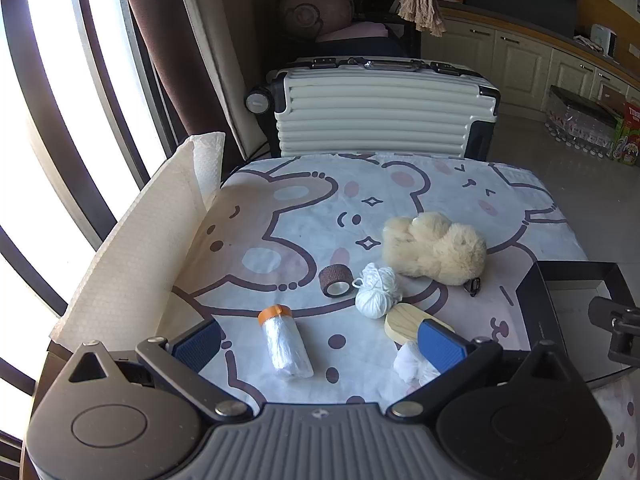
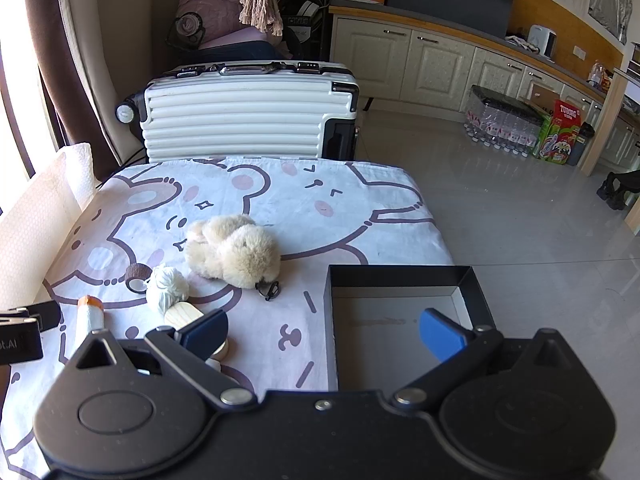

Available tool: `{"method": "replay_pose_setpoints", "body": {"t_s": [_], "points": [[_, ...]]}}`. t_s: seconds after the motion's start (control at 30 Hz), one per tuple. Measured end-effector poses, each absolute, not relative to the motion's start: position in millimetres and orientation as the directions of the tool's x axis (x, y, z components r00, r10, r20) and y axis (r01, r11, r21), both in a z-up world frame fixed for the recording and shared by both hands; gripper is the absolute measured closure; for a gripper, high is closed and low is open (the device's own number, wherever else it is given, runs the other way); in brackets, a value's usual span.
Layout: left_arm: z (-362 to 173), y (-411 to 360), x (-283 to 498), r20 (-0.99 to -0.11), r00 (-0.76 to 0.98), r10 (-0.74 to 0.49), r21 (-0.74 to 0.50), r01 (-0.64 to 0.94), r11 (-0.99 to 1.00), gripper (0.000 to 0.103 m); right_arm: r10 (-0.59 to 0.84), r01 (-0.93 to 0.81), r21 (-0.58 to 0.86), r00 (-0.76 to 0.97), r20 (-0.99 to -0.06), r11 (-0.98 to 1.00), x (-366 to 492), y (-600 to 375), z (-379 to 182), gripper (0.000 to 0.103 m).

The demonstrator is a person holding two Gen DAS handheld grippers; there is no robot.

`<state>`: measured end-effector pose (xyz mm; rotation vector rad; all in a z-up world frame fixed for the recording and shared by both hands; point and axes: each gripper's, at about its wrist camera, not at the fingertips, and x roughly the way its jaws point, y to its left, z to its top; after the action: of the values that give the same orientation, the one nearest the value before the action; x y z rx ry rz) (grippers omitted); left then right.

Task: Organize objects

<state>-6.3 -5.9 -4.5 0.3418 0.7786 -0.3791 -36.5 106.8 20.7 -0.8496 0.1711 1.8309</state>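
One white wad [image 1: 412, 364], left-wrist view only

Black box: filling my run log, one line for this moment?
left gripper open | right gripper open | black box empty | plush toy on cloth

box [image 2: 400, 276] interior open | plush [image 2: 232, 250], yarn [image 2: 166, 286] crowd left cloth

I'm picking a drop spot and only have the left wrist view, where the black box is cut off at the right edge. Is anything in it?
Observer: No. The black box looks empty, and its grey floor is bare in the right wrist view.
Operator: And how is the right gripper set?
Observer: The right gripper is open and holds nothing. One finger shows over the box, the other in front of the wooden piece.
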Motion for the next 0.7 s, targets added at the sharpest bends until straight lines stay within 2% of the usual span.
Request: {"method": "replay_pose_setpoints", "body": {"t_s": [0.7], "points": [[-6.0,-7.8,-9.7,-0.737,0.618,-0.272,0.132,0.528,0.839,0.000,0.778,-0.910,-0.265,-0.091,-0.621,-0.318,-37.2,107.6,20.6,0.000]]}}
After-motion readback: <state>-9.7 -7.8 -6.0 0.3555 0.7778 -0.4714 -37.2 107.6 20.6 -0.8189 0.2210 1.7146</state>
